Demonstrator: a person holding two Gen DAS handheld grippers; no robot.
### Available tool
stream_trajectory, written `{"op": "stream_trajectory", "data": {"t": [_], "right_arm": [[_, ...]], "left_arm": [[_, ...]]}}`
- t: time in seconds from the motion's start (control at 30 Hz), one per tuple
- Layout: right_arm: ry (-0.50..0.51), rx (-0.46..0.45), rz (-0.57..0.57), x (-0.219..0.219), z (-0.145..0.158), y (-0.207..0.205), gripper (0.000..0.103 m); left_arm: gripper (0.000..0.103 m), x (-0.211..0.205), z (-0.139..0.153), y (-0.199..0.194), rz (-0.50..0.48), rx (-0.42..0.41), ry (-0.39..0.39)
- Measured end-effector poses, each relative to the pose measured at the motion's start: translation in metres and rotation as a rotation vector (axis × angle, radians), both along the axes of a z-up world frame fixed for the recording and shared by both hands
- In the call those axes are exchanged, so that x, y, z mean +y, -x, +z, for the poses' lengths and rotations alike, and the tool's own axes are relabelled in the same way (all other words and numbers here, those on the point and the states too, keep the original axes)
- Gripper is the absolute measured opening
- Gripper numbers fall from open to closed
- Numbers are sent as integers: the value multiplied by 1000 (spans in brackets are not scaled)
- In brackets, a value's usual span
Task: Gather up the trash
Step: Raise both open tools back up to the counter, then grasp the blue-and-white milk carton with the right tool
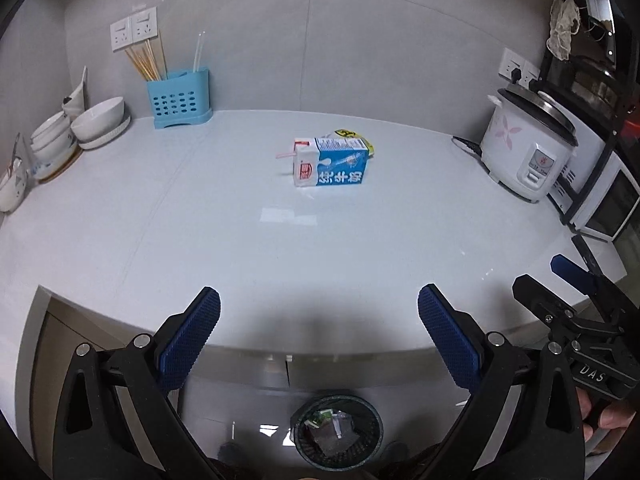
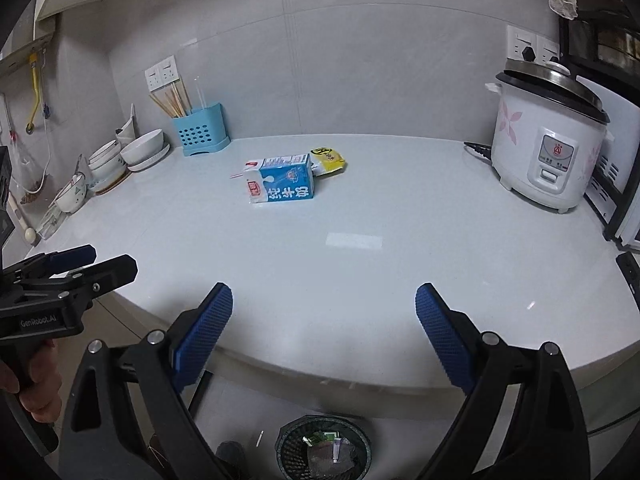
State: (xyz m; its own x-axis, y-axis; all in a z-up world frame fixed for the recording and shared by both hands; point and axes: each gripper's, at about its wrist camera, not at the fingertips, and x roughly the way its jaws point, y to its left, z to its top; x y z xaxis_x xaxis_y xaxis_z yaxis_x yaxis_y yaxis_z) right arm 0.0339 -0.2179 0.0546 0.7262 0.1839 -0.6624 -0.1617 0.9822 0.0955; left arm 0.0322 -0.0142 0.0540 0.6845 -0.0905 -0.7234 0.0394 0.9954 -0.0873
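Observation:
A blue and white milk carton with a pink straw lies on its side in the middle of the white counter; it also shows in the right wrist view. A yellow wrapper lies just behind it, also seen in the right wrist view. A black mesh trash bin holding some litter stands on the floor below the counter edge, also in the right wrist view. My left gripper is open and empty at the counter's near edge. My right gripper is open and empty beside it.
A blue utensil holder with chopsticks and stacked white bowls stand at the back left. A white rice cooker and a microwave stand at the right. The right gripper shows at the left view's right edge.

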Motion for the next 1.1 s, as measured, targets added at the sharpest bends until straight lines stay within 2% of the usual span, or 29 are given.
{"op": "stream_trajectory", "data": {"t": [0.1,0.27,0.5,0.7,0.8,1.1], "right_arm": [[0,5,-22,-5,2,-31,89],[-14,35,-53,-9,-7,-97,89],[5,73,-98,-7,-32,-208,89],[-3,122,-158,-14,-60,-280,89],[-47,162,-171,-26,-75,-297,89],[-54,199,-169,-36,-100,-303,89]], "left_arm": [[97,3,4,-31,18,-6,-7],[97,5,-5,-94,52,11,-19],[97,-3,-28,-195,134,87,58],[97,-18,-48,-262,144,115,42],[97,-28,-56,-279,135,132,33],[97,-56,-62,-297,71,139,9]]}}
